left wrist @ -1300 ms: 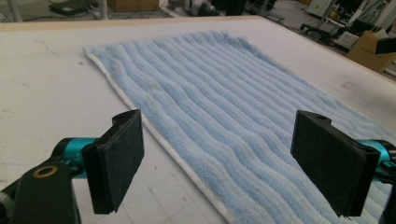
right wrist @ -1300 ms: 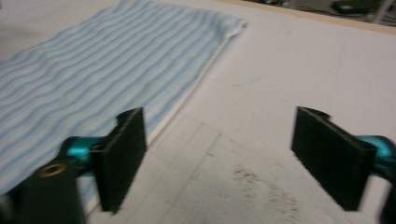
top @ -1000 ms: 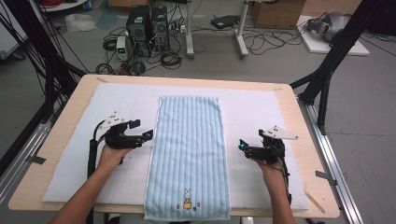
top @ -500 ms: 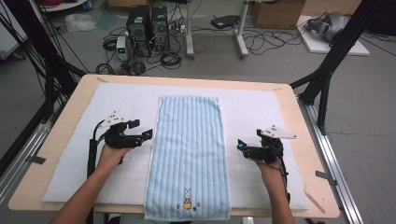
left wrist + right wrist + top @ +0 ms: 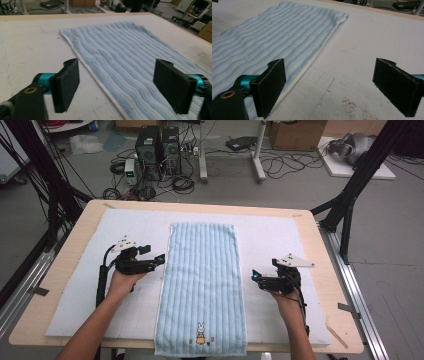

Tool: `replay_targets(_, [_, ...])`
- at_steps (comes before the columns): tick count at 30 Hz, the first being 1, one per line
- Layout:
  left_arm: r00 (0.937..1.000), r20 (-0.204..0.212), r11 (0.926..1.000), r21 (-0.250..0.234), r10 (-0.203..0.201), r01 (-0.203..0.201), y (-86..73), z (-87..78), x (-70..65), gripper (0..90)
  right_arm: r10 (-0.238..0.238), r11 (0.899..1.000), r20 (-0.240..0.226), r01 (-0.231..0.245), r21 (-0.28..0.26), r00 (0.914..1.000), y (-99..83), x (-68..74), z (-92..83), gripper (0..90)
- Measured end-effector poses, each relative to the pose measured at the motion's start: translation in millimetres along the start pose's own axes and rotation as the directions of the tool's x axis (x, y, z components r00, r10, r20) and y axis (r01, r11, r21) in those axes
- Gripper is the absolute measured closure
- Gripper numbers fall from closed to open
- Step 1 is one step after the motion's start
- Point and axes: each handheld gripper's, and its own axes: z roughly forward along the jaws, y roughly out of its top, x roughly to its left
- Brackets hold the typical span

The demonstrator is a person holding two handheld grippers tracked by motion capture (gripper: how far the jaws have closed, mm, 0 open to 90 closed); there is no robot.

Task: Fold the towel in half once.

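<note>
A light blue striped towel (image 5: 202, 285) lies flat down the middle of the white mat (image 5: 280, 235), with a small rabbit motif (image 5: 200, 330) near its front hem. My left gripper (image 5: 155, 255) is at the towel's left edge. Its jaws have just been closing a little but stand wide, open. In the left gripper view (image 5: 120, 85) they straddle the towel's white-piped edge (image 5: 100, 80) without pressing on it. My right gripper (image 5: 256, 276) rests on the mat just off the towel's right edge. It is open (image 5: 337, 85), and the towel (image 5: 274, 32) lies by its left jaw.
The mat covers most of a wooden table (image 5: 80, 220). Black frame poles (image 5: 345, 205) stand at both far corners. Computer cases and cables (image 5: 155, 150) sit on the floor beyond. The towel's front hem hangs slightly over the table's near edge.
The left gripper has shifted slightly at the towel's left edge. The right gripper and the towel have stayed where they were.
</note>
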Motion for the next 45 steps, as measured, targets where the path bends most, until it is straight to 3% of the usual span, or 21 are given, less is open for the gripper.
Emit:
replay_targets(4, [0.9999,-0.013,0.9993,0.037,0.001,-0.001,7.4,19.5,0.4,28.4,-0.004,1.000,-0.010,0.004,0.009,0.9999,0.2,1.7,2.6,10.6])
replay_targets(7, [0.9997,-0.021,0.9992,0.038,-0.013,0.013,13.5,31.6,2.1,32.6,0.004,1.000,-0.013,-0.003,0.012,0.9999,-0.1,1.7,3.3,10.7])
replay_targets(18, [0.9972,-0.073,0.9920,0.126,0.014,-0.005,18.1,62.6,-0.6,29.6,0.017,1.000,-0.016,-0.016,0.005,0.9997,-1.5,-1.9,1.0,10.7])
replay_targets(24, [0.9929,-0.104,0.9787,0.202,0.058,-0.036,13.9,75.7,-3.1,34.5,0.026,1.000,-0.018,-0.026,0.011,0.9995,-1.5,-1.5,1.9,10.6])
replay_targets(27, [0.9900,-0.106,0.9621,0.266,0.093,-0.061,7.7,80.6,-2.1,44.4,0.025,1.000,-0.002,-0.025,0.010,0.9997,-0.7,-0.8,3.5,10.6])
replay_targets(29, [0.9843,-0.114,0.9560,0.276,0.135,-0.099,6.1,81.8,-2.6,51.8,0.031,0.999,0.011,-0.031,0.014,0.9995,0.2,0.3,4.6,10.7])
replay_targets(33, [0.9800,-0.117,0.9538,0.274,0.161,-0.124,5.3,82.8,-4.3,60.6,0.026,0.999,0.012,-0.026,0.027,0.9996,1.6,1.7,9.7,10.6])
replay_targets(37, [0.9858,-0.078,0.9560,0.267,0.148,-0.123,5.2,82.1,-1.5,82.4,0.037,0.998,0.008,-0.037,0.044,0.9993,4.2,3.3,17.6,10.6])
replay_targets(39, [0.9856,-0.073,0.9542,0.270,0.153,-0.128,5.5,81.9,-1.5,85.1,0.037,0.998,0.009,-0.037,0.048,0.9993,7.0,3.3,21.6,10.6])
replay_targets(45, [0.9947,-0.053,0.9680,0.240,0.088,-0.073,5.9,79.5,3.6,86.3,0.079,0.995,0.000,-0.079,0.058,0.9968,22.8,-2.4,43.3,10.6])
